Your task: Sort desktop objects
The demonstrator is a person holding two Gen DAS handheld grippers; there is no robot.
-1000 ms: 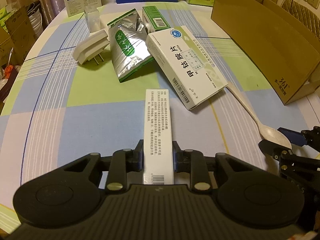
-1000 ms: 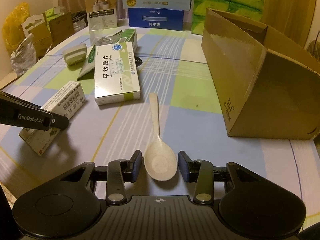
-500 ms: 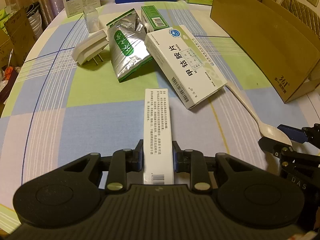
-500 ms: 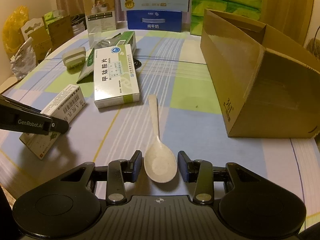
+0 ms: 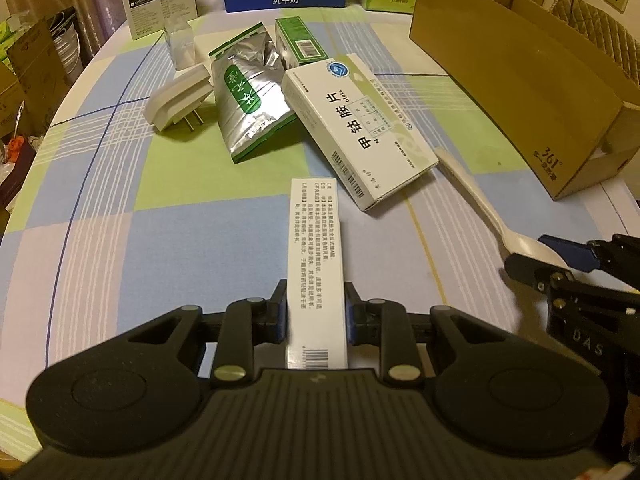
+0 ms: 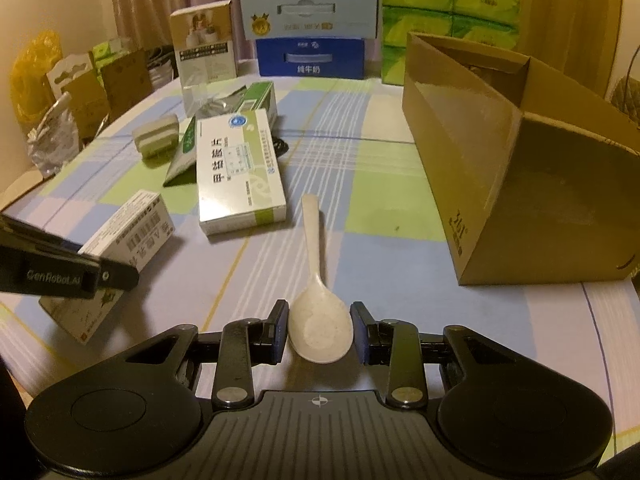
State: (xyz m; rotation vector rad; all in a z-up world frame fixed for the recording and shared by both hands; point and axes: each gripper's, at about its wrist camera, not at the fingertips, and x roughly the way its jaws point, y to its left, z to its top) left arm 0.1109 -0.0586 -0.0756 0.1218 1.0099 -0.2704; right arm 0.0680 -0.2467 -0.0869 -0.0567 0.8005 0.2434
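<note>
The left gripper (image 5: pixel 316 312) is clamped on one long narrow white carton (image 5: pixel 316 256) printed with black text, lifted off the checked tablecloth-covered desk (image 5: pixel 180 240) near its front edge. The right gripper (image 6: pixel 319 330) brackets the bowl of one cream plastic spoon (image 6: pixel 318 312) lying flat at mid-desk; its jaws have just been closing, with slivers of gap still showing either side. Further in lie one white-and-green medicine box (image 5: pixel 360 128), one silver foil pouch (image 5: pixel 246 100) and one white plug adapter (image 5: pixel 178 100). One open brown cardboard box (image 6: pixel 520 184) stands by the desk's right edge.
</note>
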